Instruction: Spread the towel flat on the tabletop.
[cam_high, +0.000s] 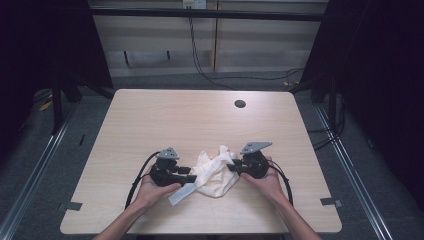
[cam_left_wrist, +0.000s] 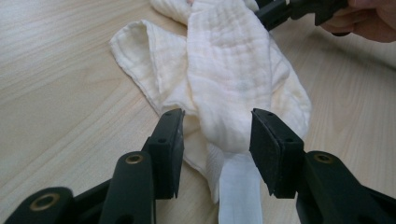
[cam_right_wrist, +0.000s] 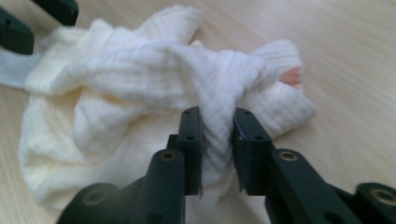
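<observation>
**Operator:** What is the step in hand, and how should it be done well?

**Technician:** The two grippers are working a crumpled cream cloth (cam_high: 214, 172) that is lying on the surface (cam_high: 200, 120), near the person's edge and between the hands. The right gripper (cam_right_wrist: 217, 140) is holding its jaws clamped on a bunched fold of the cloth. The left gripper (cam_left_wrist: 215, 140) is straddling a narrow band of the fabric with its jaws apart; the pads are not pressing it. In my judgement the step is securing a second hold so the cloth can be spread. The left jaws should be closing on one layer only, close to the edge, while the right hold is kept steady, so the fold is not dragged across the surface.

**Operator:** Which way is the cloth pointing?

**Technician:** In the high view the long axis is running roughly left to right and slightly diagonal: a flat white strip is trailing toward the near left, under the left gripper (cam_high: 170, 170), and the bunched end is rising toward the right gripper (cam_high: 248, 162). In the left gripper view the band is running straight away from the jaws toward the other gripper.

**Operator:** Any risk?

**Technician:** Likely a multi-layer pinch; the folds are overlapping, so I cannot tell which layer is which.
</observation>
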